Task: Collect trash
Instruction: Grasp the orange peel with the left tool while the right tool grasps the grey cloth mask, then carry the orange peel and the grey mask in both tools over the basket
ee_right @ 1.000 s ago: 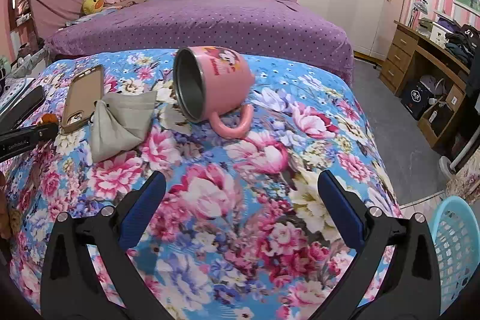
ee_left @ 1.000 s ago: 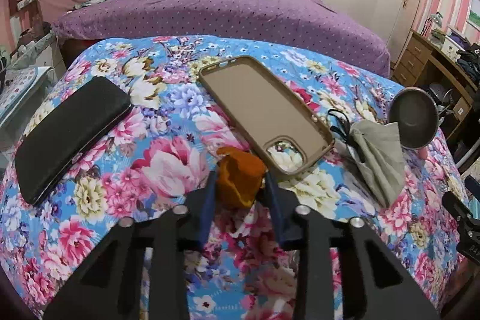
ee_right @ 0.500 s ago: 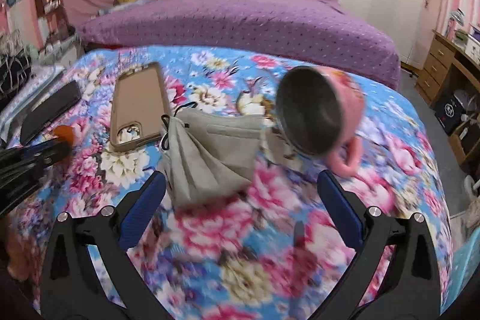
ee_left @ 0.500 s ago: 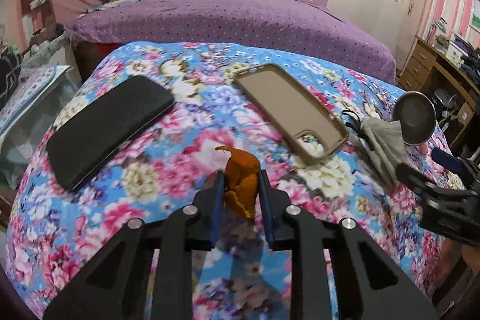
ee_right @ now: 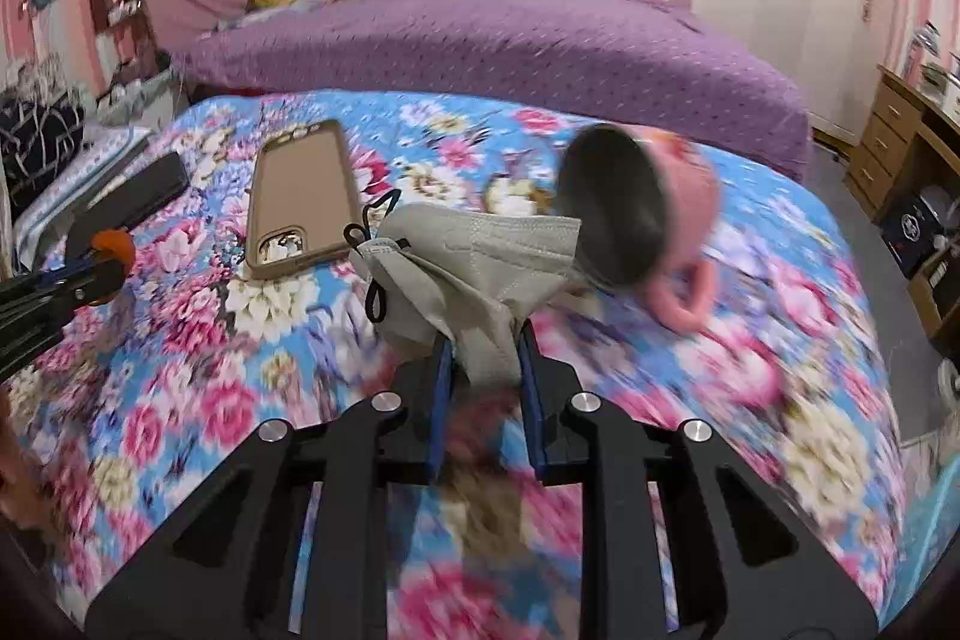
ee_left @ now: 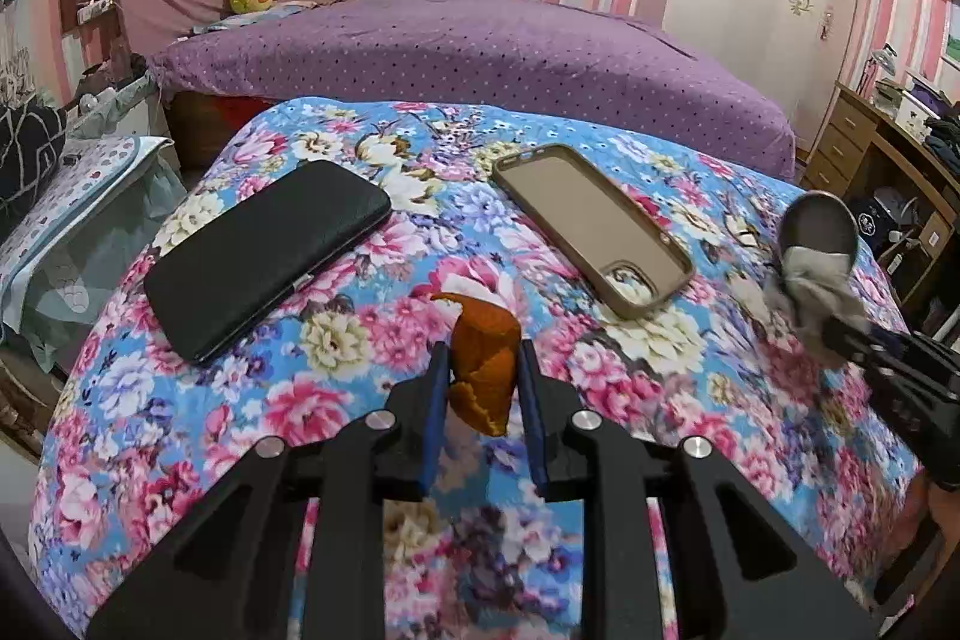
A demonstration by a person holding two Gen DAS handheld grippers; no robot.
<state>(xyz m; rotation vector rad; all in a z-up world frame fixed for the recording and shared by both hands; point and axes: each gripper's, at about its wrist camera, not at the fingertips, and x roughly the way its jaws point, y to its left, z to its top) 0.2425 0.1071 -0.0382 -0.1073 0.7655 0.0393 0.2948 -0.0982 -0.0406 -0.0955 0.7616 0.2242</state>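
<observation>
1. Left wrist view: the left gripper point(ee_left: 483, 382) is seen with its jaws drawn narrow onto an orange peel point(ee_left: 485, 358), which is pinched at its lower half and stands clear of the floral bedspread point(ee_left: 336, 340).
2. Right wrist view: the right gripper point(ee_right: 483, 358) is clamped at its narrowest on the lower corner of a grey face mask point(ee_right: 474, 274); the rest of the mask fans out ahead of the jaws, its black ear loop dangling.
3. The peel is judged light, curled and fairly stiff, so a mid-body pinch suits it. The mask is judged soft and limp; a bunched fold is the surest hold, and the loops may snag.
4. Beyond the jaws, a tan phone case point(ee_left: 591, 226), a black wallet point(ee_left: 264, 256) and a tipped pink mug point(ee_right: 642, 214) are left lying on the bedspread.
</observation>
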